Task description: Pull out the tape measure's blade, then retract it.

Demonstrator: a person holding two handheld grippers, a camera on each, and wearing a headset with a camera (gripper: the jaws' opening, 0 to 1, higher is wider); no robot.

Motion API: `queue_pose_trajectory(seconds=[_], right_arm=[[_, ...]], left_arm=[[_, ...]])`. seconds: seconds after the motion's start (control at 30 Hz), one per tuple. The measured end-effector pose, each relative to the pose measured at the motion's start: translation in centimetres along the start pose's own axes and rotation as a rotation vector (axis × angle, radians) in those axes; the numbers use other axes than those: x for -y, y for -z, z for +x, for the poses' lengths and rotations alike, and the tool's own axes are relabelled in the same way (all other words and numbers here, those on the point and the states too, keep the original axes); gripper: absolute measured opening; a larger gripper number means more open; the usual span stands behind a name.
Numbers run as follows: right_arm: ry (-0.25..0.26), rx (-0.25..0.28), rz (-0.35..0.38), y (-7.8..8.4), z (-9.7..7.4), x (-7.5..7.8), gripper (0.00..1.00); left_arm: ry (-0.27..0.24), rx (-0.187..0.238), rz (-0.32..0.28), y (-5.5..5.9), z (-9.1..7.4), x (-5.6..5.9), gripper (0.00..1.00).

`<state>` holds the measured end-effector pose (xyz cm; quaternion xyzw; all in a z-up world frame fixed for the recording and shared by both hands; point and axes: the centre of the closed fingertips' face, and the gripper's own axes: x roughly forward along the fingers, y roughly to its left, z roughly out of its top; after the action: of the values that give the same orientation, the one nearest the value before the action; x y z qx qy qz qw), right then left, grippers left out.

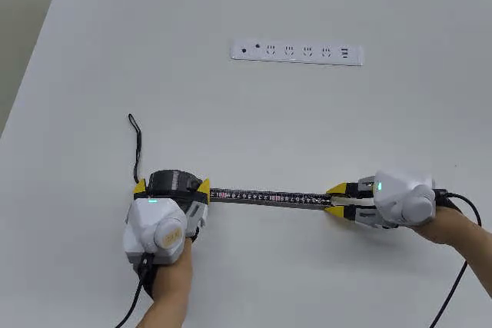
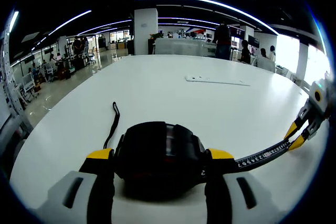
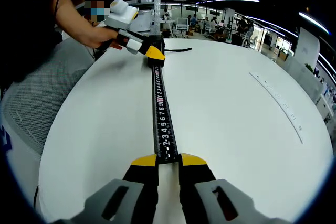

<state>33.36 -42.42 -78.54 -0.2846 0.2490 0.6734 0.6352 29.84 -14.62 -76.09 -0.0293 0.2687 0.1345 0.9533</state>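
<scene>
The black tape measure case (image 1: 174, 183) lies on the white table, and my left gripper (image 1: 172, 190) is shut on it, yellow fingertips (image 2: 100, 154) on either side of the case (image 2: 160, 153). Its dark blade (image 1: 269, 197) runs rightward across the table to my right gripper (image 1: 336, 200), which is shut on the blade's end. In the right gripper view the numbered blade (image 3: 161, 119) stretches from between my yellow fingertips (image 3: 144, 161) away to the case (image 3: 157, 43) held by the other gripper. A black wrist strap (image 1: 137, 142) trails from the case.
A white power strip (image 1: 296, 52) lies flat farther back on the table. The table's left edge (image 1: 31, 51) borders a grey floor. Cables (image 1: 453, 289) hang off both grippers near the front edge. Distant desks and people stand beyond the table.
</scene>
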Motion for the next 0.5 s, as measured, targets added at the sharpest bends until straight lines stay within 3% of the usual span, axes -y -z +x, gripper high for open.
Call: queue_pose_trajectory(seconds=[0.5], right_arm=[[0.003, 0.001, -0.004, -0.21, -0.22, 0.07, 0.12]], left_arm=[[-0.004, -0.022, 0.005, 0.16, 0.00, -0.06, 0.65]])
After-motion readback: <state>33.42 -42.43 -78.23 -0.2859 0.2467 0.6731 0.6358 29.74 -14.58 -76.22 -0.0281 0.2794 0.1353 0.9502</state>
